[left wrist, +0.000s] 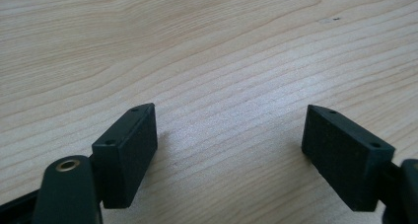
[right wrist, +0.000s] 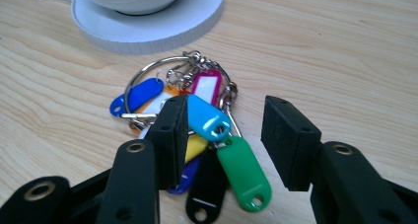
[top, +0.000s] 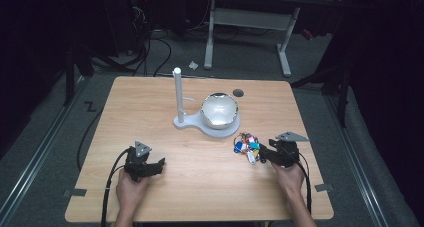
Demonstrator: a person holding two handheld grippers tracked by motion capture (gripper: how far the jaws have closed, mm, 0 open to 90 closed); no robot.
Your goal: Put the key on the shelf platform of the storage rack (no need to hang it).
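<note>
The right gripper (right wrist: 224, 135) stands wide open, holding nothing, over a metal ring of coloured plastic key tags (right wrist: 197, 135) lying between its jaws; its left jaw hides some tags. The left gripper (left wrist: 229, 150) gapes over bare wooden table (left wrist: 222, 51).

My fingers (right wrist: 170, 135) are blocky matte black pads with small screw holes, on black arms with brass-ringed pivots; black cables trail back, grey three-cornered plates on top.

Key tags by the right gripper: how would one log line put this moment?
right gripper: open, jaws around key tags, not clamped | left gripper: open, over bare table | bowl: on white stand
</note>
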